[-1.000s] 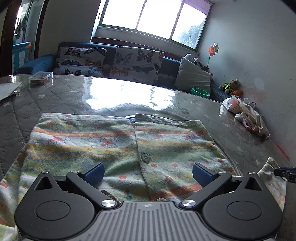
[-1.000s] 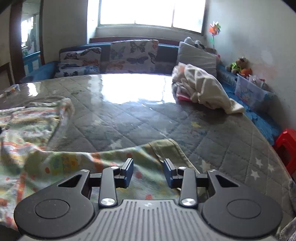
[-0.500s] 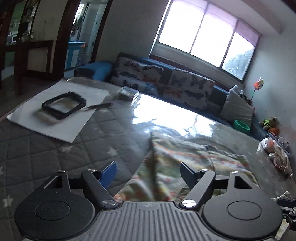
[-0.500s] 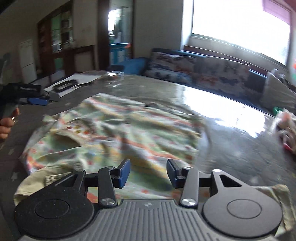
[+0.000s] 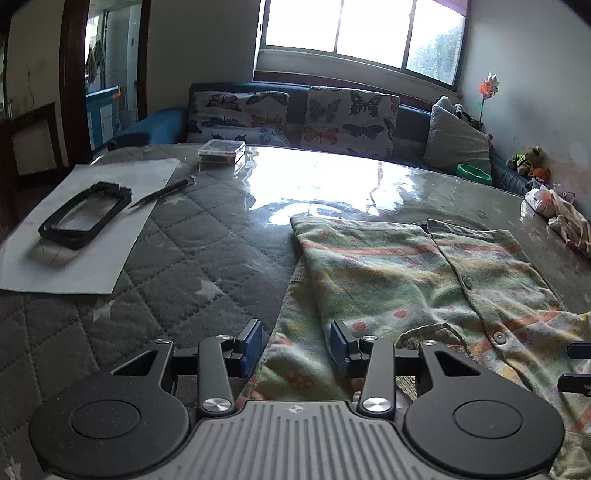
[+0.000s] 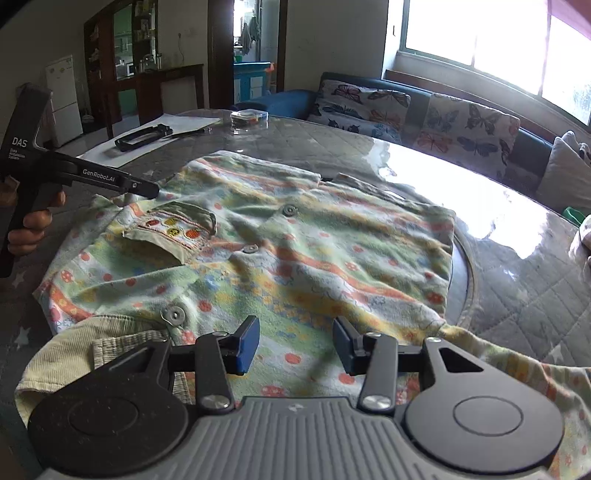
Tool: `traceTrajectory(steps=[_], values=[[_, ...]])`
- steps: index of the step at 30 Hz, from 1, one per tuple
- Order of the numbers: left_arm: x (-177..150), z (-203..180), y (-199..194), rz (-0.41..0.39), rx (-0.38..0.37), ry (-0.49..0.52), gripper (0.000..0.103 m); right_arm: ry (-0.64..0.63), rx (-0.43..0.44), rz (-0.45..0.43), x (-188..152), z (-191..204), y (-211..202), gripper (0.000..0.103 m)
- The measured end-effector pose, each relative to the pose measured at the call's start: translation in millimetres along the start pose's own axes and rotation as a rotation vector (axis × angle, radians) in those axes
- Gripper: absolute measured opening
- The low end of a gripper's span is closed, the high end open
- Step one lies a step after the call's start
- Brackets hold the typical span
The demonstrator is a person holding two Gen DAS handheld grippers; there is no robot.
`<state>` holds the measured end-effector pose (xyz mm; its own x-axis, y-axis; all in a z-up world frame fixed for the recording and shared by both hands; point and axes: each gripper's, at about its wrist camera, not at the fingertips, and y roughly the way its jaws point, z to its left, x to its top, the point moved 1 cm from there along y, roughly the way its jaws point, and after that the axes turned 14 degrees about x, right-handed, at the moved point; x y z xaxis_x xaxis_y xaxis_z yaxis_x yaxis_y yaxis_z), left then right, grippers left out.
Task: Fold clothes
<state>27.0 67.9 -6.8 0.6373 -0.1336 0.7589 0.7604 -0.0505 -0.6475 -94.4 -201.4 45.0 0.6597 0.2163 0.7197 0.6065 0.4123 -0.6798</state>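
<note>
1. Daylight from a wide window [image 5: 362, 33] is glaring off the glossy quilted table [image 5: 207, 236], with a sofa of butterfly cushions [image 5: 347, 118] sitting behind its far edge.
2. At the near edge, the left gripper [image 5: 295, 349] is hanging with its blue-padded jaws parted and nothing between them, straddling the left hem of the shirt [image 5: 406, 280]; whether the pads are touching the cloth cannot be told.
3. Over the shirt's near hem, the right gripper [image 6: 295, 347] is likewise standing open and empty, its pads [image 6: 248, 345] poised above the patterned fabric.
4. That pastel striped, dotted shirt is lying spread front-up across the middle of the table, buttons [image 6: 174, 314] running down its placket and a pocket [image 6: 173, 230] with coloured dots showing on the chest.
5. A beige ribbed piece of cloth [image 6: 92, 350] is lying at the shirt's near left corner, just beside the right gripper.
6. In the right wrist view, a hand [image 6: 33, 221] is gripping the black handle of the left tool at the table's left edge.
7. Toward the far left corner, a white sheet [image 5: 85, 229] is carrying a black rectangular frame [image 5: 85, 216] and a dark slender tool [image 5: 162, 192], with a clear plastic box [image 5: 221, 150] just beyond.
8. Along the right edge, a pale bundle of clothes [image 5: 561, 218] is sitting well apart from the shirt.
</note>
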Motion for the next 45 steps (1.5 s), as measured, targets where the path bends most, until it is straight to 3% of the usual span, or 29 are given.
traceTrajectory(steps=[1,2,5,8,13,21,23,25,27,28,30,33,38,41,45], values=[[0,-3,1,-0.006,-0.002,0.012,0.027,0.003,0.0,0.001,-1,-1,0,0.044],[-1,-4,0,-0.01,0.001,0.014,0.012,0.005,0.0,0.002,-2,-1,1,0.045],[-5,-10,-5,-0.019,0.032,0.018,0.006,0.013,-0.001,0.004,-4,-3,2,0.046],[-5,-3,-13,-0.007,0.085,-0.064,0.005,0.02,-0.002,0.005,-5,-4,3,0.048],[-2,8,-41,-0.057,0.297,-0.114,0.005,0.044,-0.013,0.004,-5,-9,2,0.049],[-4,12,-94,-0.068,0.757,-0.192,0.005,0.058,-0.016,-0.009,-8,-12,2,0.049],[0,-4,-104,-0.116,0.808,-0.173,0.005,0.058,-0.015,-0.01,-8,-12,2,0.05],[6,-28,-109,-0.201,0.819,-0.09,0.005,0.059,-0.014,-0.012,-9,-13,2,0.05],[14,-48,-100,-0.228,0.815,-0.028,0.006,0.06,-0.015,-0.012,-8,-14,2,0.05],[17,-52,-93,-0.218,0.783,-0.03,0.008,0.061,-0.016,-0.012,-9,-14,2,0.05],[22,-51,-78,-0.126,0.712,-0.06,0.009,0.059,-0.02,-0.012,-9,-14,1,0.05],[13,-47,-84,-0.091,0.647,-0.083,0.009,0.056,-0.016,-0.01,-9,-14,-1,0.05],[-22,-35,-140,-0.175,0.577,-0.081,0.013,0.063,-0.007,-0.013,-9,-16,-1,0.052],[-43,-30,-158,-0.173,0.621,-0.042,0.016,0.064,-0.007,-0.015,-9,-16,-1,0.052],[-41,-8,-136,-0.044,0.628,-0.084,0.016,0.064,-0.009,-0.017,-9,-16,-1,0.052]])
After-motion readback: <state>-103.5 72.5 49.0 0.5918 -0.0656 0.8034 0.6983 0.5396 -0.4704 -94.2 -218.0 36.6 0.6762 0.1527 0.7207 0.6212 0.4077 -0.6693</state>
